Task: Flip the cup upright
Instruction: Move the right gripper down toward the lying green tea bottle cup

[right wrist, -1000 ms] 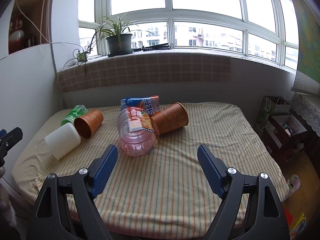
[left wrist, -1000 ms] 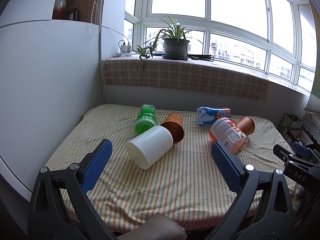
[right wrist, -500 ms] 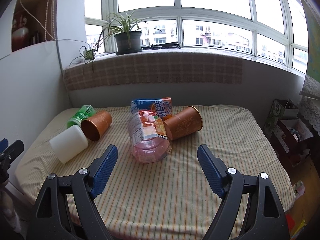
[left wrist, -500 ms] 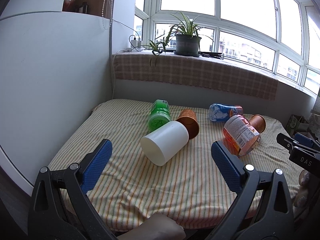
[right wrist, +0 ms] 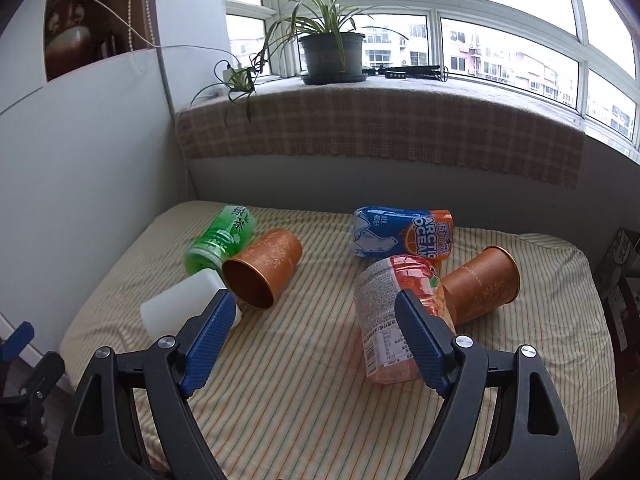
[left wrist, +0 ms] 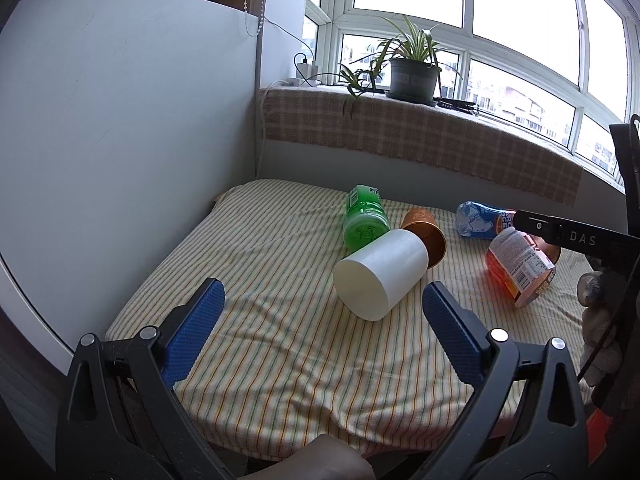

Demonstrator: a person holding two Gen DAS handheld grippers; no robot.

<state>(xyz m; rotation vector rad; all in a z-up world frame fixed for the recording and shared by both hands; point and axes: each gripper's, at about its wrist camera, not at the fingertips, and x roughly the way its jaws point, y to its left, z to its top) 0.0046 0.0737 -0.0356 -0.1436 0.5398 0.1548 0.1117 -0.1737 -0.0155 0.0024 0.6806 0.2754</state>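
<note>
Approaching: both grippers hang over the near edge of the striped bed (left wrist: pixel 280 360), fingers pointing at the clutter; no cup is gripped yet.
Left gripper (left wrist: pixel 322 316): blue fingers spread wide, nothing between them; the white cup (left wrist: pixel 380 274) lies just ahead of the gap, slightly to the right, so I judge this hand is lining up on it.
Right gripper (right wrist: pixel 312 330): fingers also wide and empty, aimed at the bare cloth between the two heaps, probably so either copper cup can be reached from here.
White cup: on its side, flat closed end turned toward the left camera, far end touching the first copper cup (left wrist: pixel 426 232); its mouth is hidden from this view.
First copper cup: on its side in the left heap, open mouth facing the right camera, resting against the green bottle (right wrist: pixel 222 238) and the white cup.
Second copper cup (right wrist: pixel 482 284): on its side in the right heap, rim pointing away to the right, base tucked against the pink bottle (right wrist: pixel 390 312).
Blue-and-orange bottle (right wrist: pixel 400 232): lying behind the pink one, near it.
Which cup is meant: I cannot tell; all three lie toppled.
Progress: at the start, as I judge it.
Risk: soft bedding gives a poor footing, so a stood-up cup may tip; neighbours leaning on a cup may roll when it lifts.
Window sill: potted plant (right wrist: pixel 332 54), well apart from the work.
</note>
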